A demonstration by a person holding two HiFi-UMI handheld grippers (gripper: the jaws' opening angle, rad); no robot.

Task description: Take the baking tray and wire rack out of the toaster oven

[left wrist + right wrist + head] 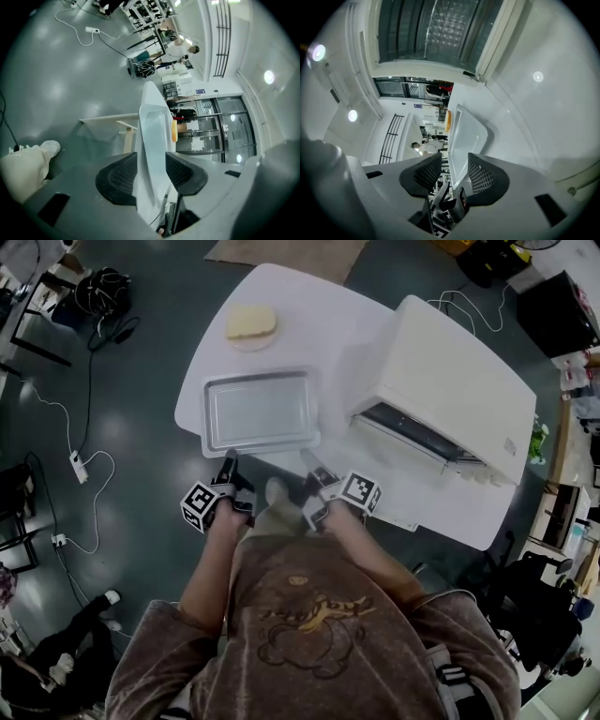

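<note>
The left claw and the right claw both stand parted, each with the near rim of the baking tray between its pads but not squeezed. The tray lies flat on the white table, beside the toaster oven, whose door hangs open.

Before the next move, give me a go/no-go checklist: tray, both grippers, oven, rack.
1. Baking tray flat on the table: ok.
2. Left gripper not clamped: ok, jaws apart with the tray rim between them.
3. Right gripper not clamped: ok, the same.
4. Toaster oven open at the front: ok.
5. Wire rack located: cannot tell, not seen on the table.
</note>
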